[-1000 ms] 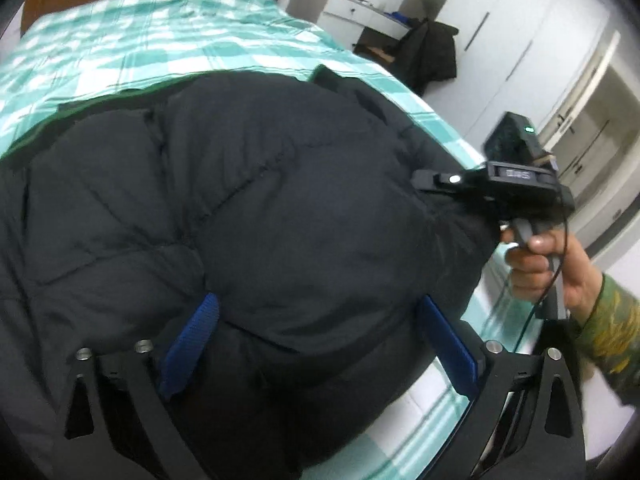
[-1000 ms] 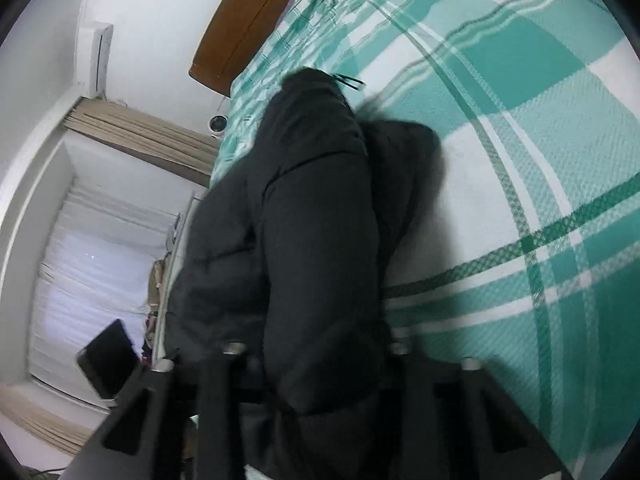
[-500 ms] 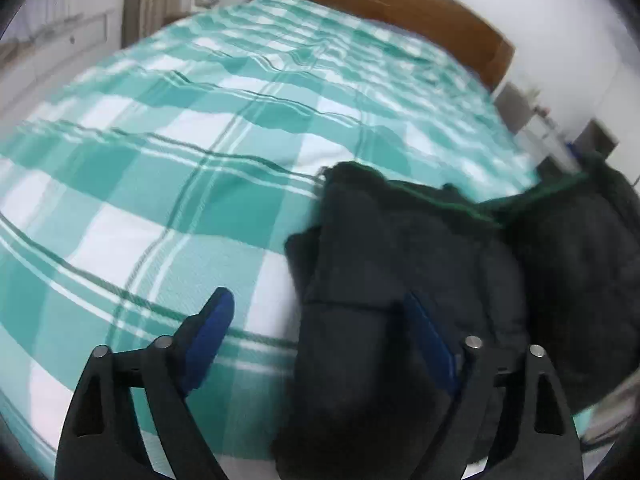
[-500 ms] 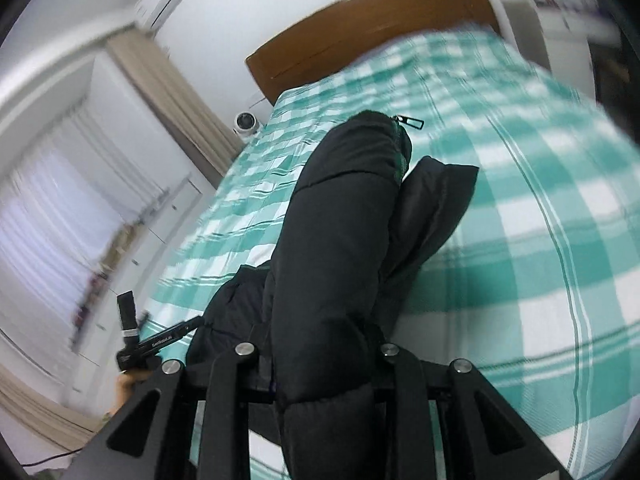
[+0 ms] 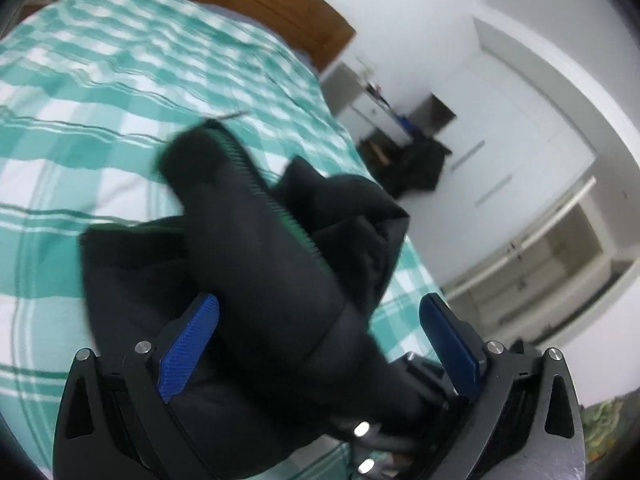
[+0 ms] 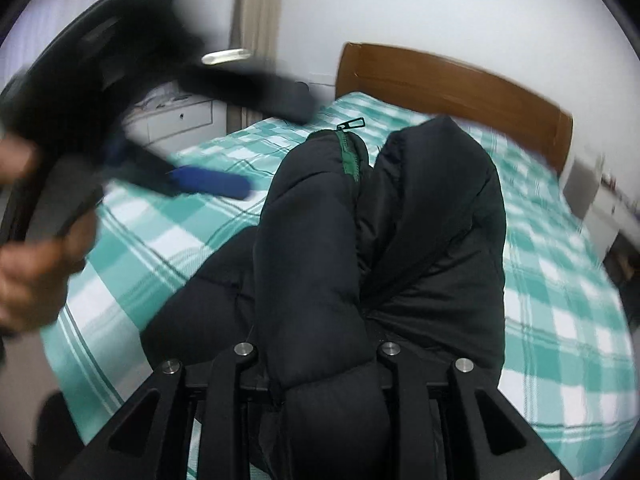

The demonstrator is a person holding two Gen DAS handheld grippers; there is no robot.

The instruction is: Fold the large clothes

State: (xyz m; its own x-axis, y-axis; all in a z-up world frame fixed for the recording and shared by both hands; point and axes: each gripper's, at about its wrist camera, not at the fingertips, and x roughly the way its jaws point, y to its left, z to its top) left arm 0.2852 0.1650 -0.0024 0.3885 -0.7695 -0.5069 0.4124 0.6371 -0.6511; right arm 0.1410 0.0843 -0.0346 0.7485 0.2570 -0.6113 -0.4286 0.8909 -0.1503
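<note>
Black puffer jacket (image 6: 360,240) being lifted over the checked bed (image 6: 560,300)

Right gripper (image 6: 316,360) is pinching a jacket fold; left gripper (image 5: 316,340) is opening, pads clear of the fabric.

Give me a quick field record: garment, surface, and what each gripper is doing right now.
garment: black puffer jacket, bunched, green-edged zipper showing
surface: bed with green checked cover, wooden headboard behind
right gripper: shut on a thick fold of the jacket
left gripper: jaws opening, jacket between the blue pads, right pad clear of it
fold: not yet done
</note>
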